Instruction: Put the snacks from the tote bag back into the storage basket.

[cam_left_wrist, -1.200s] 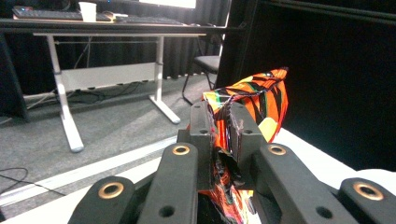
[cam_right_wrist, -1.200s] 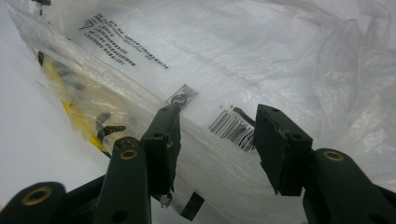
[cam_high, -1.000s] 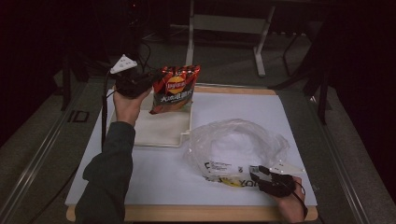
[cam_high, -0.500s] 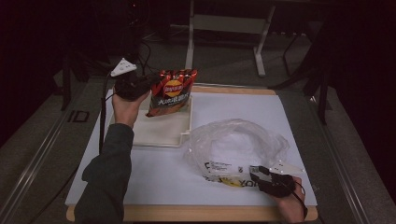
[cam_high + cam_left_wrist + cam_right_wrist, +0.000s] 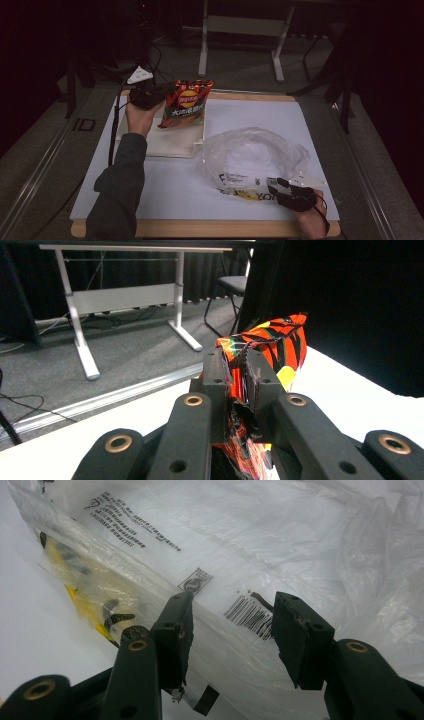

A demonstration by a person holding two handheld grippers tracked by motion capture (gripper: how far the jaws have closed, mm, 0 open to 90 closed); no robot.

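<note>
Left tongs [image 5: 162,95] clenched on the side edge of a red-and-orange chip bag [image 5: 186,103], seen pinched between the black jaws [image 5: 240,390] in the left gripper view. Held up clear of the cream tray [image 5: 172,142] lying below the tongs, the bag hanging upright from the pinch; probably gripped by the crimped edge so the contents stay uncrushed and the bag can swing toward the clear plastic bag [image 5: 252,160]. Right tongs [image 5: 274,184] resting low on the white surface [image 5: 165,185] at the near edge of that plastic bag, jaws spread apart [image 5: 230,630] with the film lying between and beyond them. Likely stationed there to pin or lift the bag's mouth so the chips can go in, though the pads do not look to be pressing on anything: released, as far as can be told.

Hard to tell where the plastic bag's opening lies; folds and glare hide it. Something yellow and black [image 5: 92,602] inside the film to the left of the right tongs, too crumpled to identify. Printed text and a barcode [image 5: 247,615] just ahead of the jaws, unreadable. Lower part of the chip bag cut off behind the left tongs in their own view. Far side of the room dark; only table legs [image 5: 205,37] and cables made out.
</note>
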